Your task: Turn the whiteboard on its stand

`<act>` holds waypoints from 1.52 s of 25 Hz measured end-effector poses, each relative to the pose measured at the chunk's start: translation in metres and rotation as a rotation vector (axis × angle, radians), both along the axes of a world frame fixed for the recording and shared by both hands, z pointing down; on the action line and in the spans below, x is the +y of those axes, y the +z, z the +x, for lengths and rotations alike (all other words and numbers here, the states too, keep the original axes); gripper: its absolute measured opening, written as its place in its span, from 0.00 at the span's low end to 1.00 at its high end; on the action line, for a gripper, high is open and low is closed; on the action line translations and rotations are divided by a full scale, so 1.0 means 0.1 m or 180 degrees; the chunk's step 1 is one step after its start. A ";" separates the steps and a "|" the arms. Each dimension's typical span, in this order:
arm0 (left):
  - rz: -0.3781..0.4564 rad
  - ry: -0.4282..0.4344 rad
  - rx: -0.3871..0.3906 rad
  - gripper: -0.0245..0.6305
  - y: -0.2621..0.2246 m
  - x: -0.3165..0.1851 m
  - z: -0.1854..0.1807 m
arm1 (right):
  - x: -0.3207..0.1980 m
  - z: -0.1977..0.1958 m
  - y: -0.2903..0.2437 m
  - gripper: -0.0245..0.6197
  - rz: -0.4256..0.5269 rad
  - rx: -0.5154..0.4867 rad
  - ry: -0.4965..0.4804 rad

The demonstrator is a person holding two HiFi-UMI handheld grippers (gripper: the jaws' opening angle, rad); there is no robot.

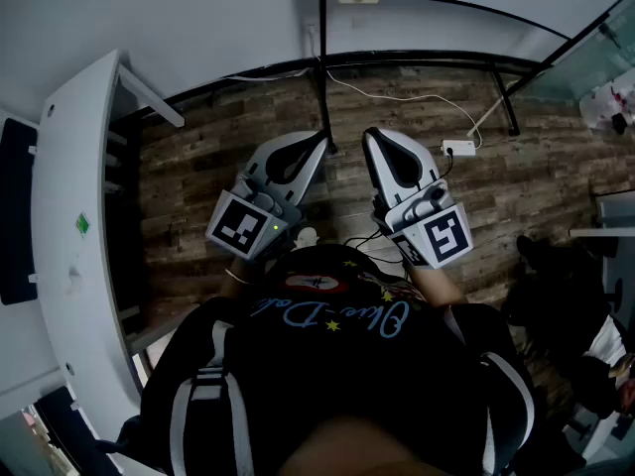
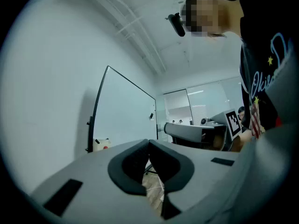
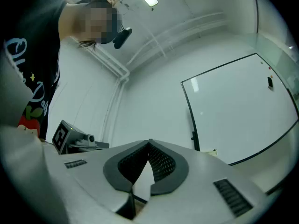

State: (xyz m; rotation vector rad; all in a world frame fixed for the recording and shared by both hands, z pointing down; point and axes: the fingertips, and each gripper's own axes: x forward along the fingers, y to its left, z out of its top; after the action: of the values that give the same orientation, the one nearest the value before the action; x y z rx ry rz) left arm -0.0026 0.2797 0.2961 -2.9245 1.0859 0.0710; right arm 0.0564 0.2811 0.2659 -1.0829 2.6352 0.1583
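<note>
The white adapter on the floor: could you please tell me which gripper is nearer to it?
Right. In the head view the right gripper is left of the white adapter; the left gripper is further left, beside the black stand post.

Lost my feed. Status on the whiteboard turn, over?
Left hand-held gripper shut, empty; right same. Whiteboard ahead, untouched. Power strip, cable on floor near stand.

The whiteboard stands before the left tongs and right tongs; a desk lies left
</note>
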 end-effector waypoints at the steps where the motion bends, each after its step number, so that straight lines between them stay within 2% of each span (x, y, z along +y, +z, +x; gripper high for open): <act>1: 0.0002 0.0003 -0.0002 0.03 0.00 0.00 0.01 | 0.00 0.01 0.00 0.09 -0.0001 -0.0004 0.0001; 11: -0.0045 -0.0044 -0.0016 0.03 0.03 0.06 0.08 | 0.04 0.13 0.02 0.09 -0.0013 -0.0106 -0.0012; 26: -0.0054 -0.0090 -0.0033 0.03 0.00 0.26 0.29 | 0.26 0.37 -0.11 0.09 0.0137 -0.0030 -0.0130; 38: -0.0072 -0.0173 -0.0054 0.03 0.05 0.37 0.37 | 0.34 0.49 -0.01 0.09 0.0053 -0.0009 -0.0194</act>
State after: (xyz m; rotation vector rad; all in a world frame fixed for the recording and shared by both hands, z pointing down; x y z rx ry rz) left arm 0.0346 0.3168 0.3013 -2.9075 1.1704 0.0332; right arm 0.1055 0.3149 0.2650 -0.9955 2.6560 0.1653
